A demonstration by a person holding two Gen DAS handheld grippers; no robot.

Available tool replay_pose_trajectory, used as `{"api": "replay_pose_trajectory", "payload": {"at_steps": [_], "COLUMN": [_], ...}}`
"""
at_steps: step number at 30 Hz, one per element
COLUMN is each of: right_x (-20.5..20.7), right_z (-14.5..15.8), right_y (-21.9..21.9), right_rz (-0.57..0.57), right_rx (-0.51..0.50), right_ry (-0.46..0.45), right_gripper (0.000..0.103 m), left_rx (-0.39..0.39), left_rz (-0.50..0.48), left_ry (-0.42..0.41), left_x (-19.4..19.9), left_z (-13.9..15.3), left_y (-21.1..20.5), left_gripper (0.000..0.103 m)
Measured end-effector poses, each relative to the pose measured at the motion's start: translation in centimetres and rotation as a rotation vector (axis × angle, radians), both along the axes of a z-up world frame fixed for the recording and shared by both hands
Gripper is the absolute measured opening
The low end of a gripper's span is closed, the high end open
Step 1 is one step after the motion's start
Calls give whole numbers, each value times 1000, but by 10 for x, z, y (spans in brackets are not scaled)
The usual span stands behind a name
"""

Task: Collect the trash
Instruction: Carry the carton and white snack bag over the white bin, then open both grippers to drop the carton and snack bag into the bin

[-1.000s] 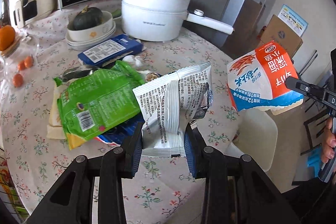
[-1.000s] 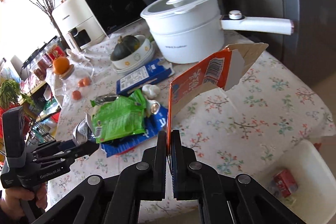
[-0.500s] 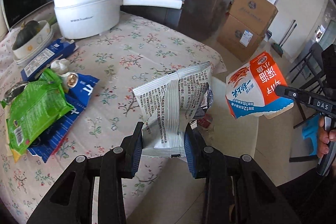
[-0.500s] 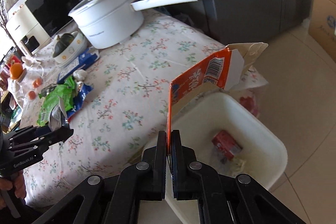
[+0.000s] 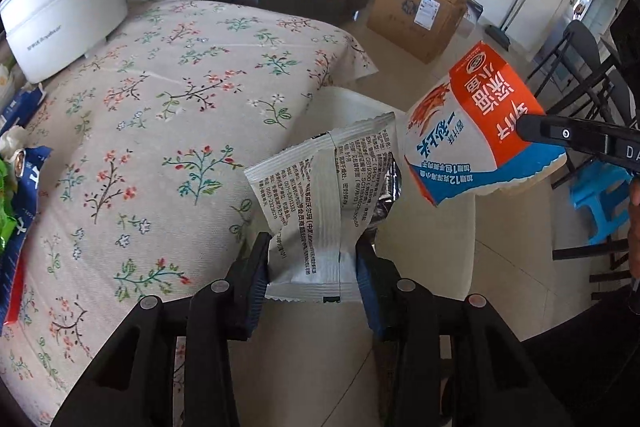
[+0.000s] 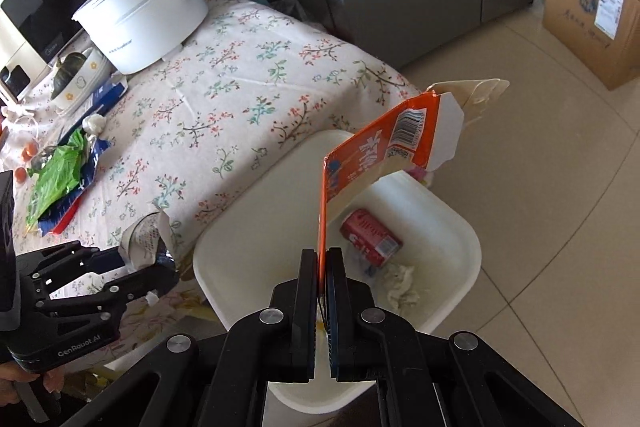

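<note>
Both grippers clenched: left on wrapper, right on carton; release squarely over bin.

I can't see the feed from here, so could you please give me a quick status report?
Left gripper shut on white snack wrapper. Right gripper shut on orange carton, over white bin. Nothing in the way.

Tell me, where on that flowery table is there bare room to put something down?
The tablecloth lies bare between the white pot and the bin by the table's edge. The far left is crowded: green wrapper, blue packet, bowl.
</note>
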State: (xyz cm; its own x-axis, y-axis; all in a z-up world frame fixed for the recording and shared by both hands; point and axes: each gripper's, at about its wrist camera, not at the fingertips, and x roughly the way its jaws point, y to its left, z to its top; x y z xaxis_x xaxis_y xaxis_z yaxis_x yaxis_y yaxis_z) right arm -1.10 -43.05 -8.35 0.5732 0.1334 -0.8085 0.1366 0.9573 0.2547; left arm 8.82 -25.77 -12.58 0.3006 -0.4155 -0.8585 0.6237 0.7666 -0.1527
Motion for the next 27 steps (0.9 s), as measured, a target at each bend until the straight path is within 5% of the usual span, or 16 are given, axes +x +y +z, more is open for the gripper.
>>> {"api": "replay_pose_trajectory", "payload": {"at_steps": [5,27], "right_x": [-1,19], "right_z": [-8,-29], "right_y": [-6,10], "right_rz": [-6,23], "right_rx": [-10,-60], "right_ry": [29,149], "right_gripper": [3,6], "left_rx": [13,38], "left_rz": [-5,147], "left_ry": [3,-42], "left_x": [1,8], "left_z": [-6,35], "left_y": [-9,76], "left_gripper": [74,81]}}
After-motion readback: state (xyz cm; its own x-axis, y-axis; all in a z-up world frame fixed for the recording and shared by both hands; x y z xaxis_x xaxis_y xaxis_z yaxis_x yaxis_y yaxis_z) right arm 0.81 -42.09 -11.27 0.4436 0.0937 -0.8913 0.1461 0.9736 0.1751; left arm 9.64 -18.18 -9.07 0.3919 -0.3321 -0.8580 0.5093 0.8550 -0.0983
